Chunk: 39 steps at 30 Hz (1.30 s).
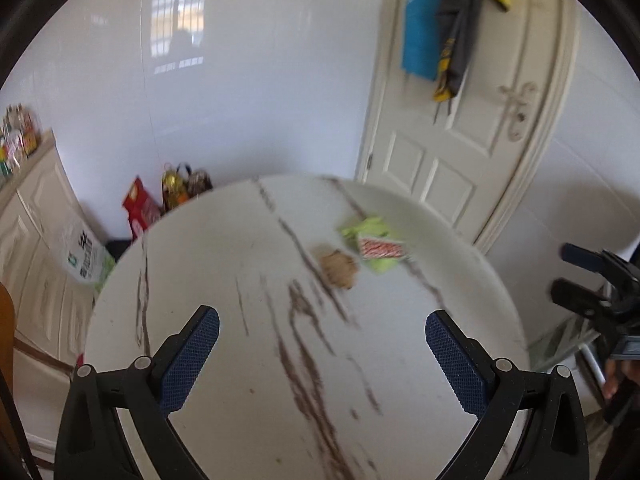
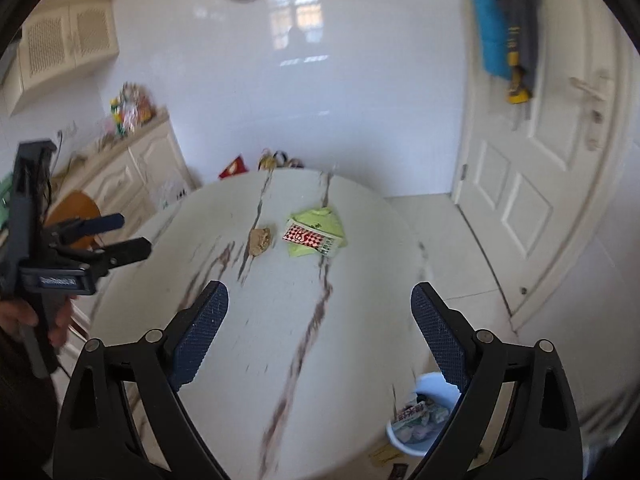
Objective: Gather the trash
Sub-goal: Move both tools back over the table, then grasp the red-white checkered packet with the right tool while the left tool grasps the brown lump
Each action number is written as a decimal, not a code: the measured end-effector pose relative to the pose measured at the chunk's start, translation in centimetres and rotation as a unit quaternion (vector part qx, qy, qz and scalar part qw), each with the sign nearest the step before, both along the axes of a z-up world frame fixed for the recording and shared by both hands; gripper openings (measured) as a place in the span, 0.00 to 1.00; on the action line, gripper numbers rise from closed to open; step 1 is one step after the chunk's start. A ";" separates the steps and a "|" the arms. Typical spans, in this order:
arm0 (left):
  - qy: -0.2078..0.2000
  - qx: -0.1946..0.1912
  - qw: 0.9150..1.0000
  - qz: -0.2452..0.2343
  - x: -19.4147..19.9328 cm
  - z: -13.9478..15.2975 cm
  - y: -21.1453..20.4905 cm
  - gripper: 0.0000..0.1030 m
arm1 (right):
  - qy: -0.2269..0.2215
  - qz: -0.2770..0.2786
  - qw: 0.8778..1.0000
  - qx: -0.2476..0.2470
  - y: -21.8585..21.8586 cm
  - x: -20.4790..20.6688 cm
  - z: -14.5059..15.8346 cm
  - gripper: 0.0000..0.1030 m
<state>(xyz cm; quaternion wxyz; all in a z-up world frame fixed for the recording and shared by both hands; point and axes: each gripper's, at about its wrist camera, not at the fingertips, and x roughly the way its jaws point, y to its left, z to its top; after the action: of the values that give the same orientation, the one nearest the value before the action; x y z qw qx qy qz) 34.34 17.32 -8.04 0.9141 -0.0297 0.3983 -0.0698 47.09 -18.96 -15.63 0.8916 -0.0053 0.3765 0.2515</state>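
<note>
On the round marble table [image 1: 240,280] [image 2: 360,300] lie a crumpled brown scrap [image 1: 339,268] [image 2: 260,240] and a green wrapper with a red-and-white packet on it [image 1: 376,248] [image 2: 316,232]. My left gripper [image 1: 322,332] hovers open over the near part of the table, well short of the trash, nothing between its fingers. My right gripper [image 2: 320,308] is also open and empty above the table. Each gripper shows in the other's view, the right gripper [image 1: 576,280] at the right edge, the left gripper [image 2: 120,236] at the left, held by a hand.
A pale blue bin [image 2: 420,416] with wrappers inside stands on the floor at the table's near right. A white door [image 1: 460,140] with hanging clothes is behind. Cream cabinets [image 2: 132,168], a wooden chair [image 2: 76,208] and bags [image 1: 140,208] sit at the left wall.
</note>
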 end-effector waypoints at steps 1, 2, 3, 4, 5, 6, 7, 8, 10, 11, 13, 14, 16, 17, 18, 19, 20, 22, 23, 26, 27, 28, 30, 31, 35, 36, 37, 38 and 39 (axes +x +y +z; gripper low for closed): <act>0.013 -0.002 1.000 -0.001 0.6 -0.7 0.5 0.99 | 0.005 0.010 1.000 -0.012 1.1 1.3 -0.8 0.90; 0.019 -0.003 1.000 0.000 2.0 -0.8 0.4 0.99 | 0.011 0.028 0.999 -0.028 2.6 2.9 -2.0 0.90; 0.024 -0.005 1.000 0.002 2.5 -1.1 0.7 0.99 | 0.012 0.038 0.998 -0.040 3.6 3.9 -2.7 0.90; 0.033 -0.007 0.999 0.007 3.1 -1.6 1.1 0.99 | 0.012 0.052 0.997 -0.061 4.9 5.3 -3.8 0.90; 0.037 -0.009 0.999 0.010 4.0 -1.4 1.7 0.99 | 0.012 0.058 0.996 -0.072 5.7 6.1 -4.5 0.90; 0.043 -0.015 0.999 0.012 4.5 -1.7 2.0 0.99 | 0.015 0.068 0.994 -0.080 6.6 7.1 -5.4 0.90; 0.049 -0.020 0.999 0.012 5.5 -1.6 2.1 0.99 | 0.018 0.074 0.993 -0.085 7.5 7.9 -6.2 0.90; 0.055 -0.023 0.998 0.010 6.7 -1.6 1.9 0.99 | 0.019 0.088 0.991 -0.096 8.7 9.4 -7.9 0.90; 0.063 -0.011 0.998 0.011 8.1 -2.2 2.2 0.99 | 0.016 0.098 0.989 -0.107 9.5 10.0 -8.7 0.89; 0.067 -0.007 0.998 0.013 9.6 -2.4 1.9 0.99 | 0.006 0.105 0.987 -0.118 10.3 10.7 -9.7 0.88; 0.076 -0.008 0.997 0.015 11.0 -3.1 1.7 0.99 | 0.007 0.110 0.987 -0.113 10.7 11.2 -10.2 0.86; 0.078 -0.012 0.997 0.013 11.7 -3.3 1.1 0.99 | 0.012 0.119 0.987 -0.103 11.0 11.6 -10.5 0.85; 0.082 -0.016 0.996 0.008 12.7 -3.7 0.6 0.99 | 0.012 0.123 0.987 -0.104 11.3 12.1 -10.9 0.80; 0.083 -0.014 0.996 0.007 12.8 -3.7 0.4 0.99 | 0.014 0.126 0.986 -0.106 11.5 12.4 -11.2 0.78; 0.086 -0.012 0.996 0.008 13.3 -4.1 0.0 0.99 | 0.017 0.129 0.986 -0.105 11.6 12.8 -11.4 0.72; 0.089 -0.007 0.996 0.007 13.6 -4.3 -0.1 0.99 | 0.022 0.133 0.985 -0.103 11.5 13.0 -11.6 0.59; 0.091 -0.004 0.996 0.008 13.7 -4.8 -0.4 0.99 | 0.031 0.134 0.985 -0.103 11.4 13.3 -11.9 0.56; 0.096 -0.005 0.995 0.006 14.2 -5.0 -0.7 0.99 | 0.036 0.139 0.984 -0.105 11.3 13.5 -12.1 0.47; 0.096 -0.009 0.995 0.006 14.5 -5.1 -0.9 0.99 | 0.034 0.140 0.984 -0.105 11.2 13.5 -12.1 0.42; 0.097 -0.016 0.995 0.018 14.7 -4.8 -1.3 0.99 | 0.034 0.145 0.984 -0.096 10.4 13.3 -11.6 0.16; 0.100 -0.023 0.995 0.020 14.7 -4.9 -1.6 0.99 | 0.038 0.147 0.984 -0.094 10.3 13.3 -11.5 0.13; 0.104 -0.028 0.994 0.021 14.9 -4.8 -1.8 0.99 | 0.042 0.149 0.984 -0.093 10.0 13.1 -11.6 0.11; 0.098 -0.018 0.994 0.038 15.4 -4.9 -2.4 0.99 | 0.044 0.153 0.984 -0.084 9.4 12.7 -11.4 0.09; 0.095 -0.008 0.994 0.047 15.8 -4.9 -3.0 0.99 | 0.048 0.150 0.985 -0.074 8.9 12.5 -11.3 0.08; 0.104 0.020 0.993 0.060 17.9 -6.4 -4.8 0.99 | 0.051 0.149 0.986 -0.051 6.9 11.4 -10.7 0.07; 0.105 0.025 0.992 0.067 18.3 -6.8 -5.2 0.99 | 0.053 0.148 0.986 -0.051 6.3 11.0 -10.7 0.07; 0.108 0.028 0.991 0.075 18.9 -7.3 -5.4 0.99 | 0.056 0.146 0.987 -0.047 5.5 10.7 -10.7 0.07; 0.113 0.030 0.989 0.085 19.5 -7.8 -5.6 0.98 | 0.058 0.147 0.986 -0.042 5.0 10.6 -10.7 0.07; 0.115 0.030 0.989 0.091 20.0 -8.3 -5.8 0.98 | 0.060 0.147 0.987 -0.037 4.3 10.2 -10.8 0.07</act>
<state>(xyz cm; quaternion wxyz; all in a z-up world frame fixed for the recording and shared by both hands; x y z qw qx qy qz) 54.31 11.54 -16.30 0.8654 -0.0462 0.4981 0.0292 57.34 -14.64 -26.40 0.8200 -0.0786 0.4337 0.3652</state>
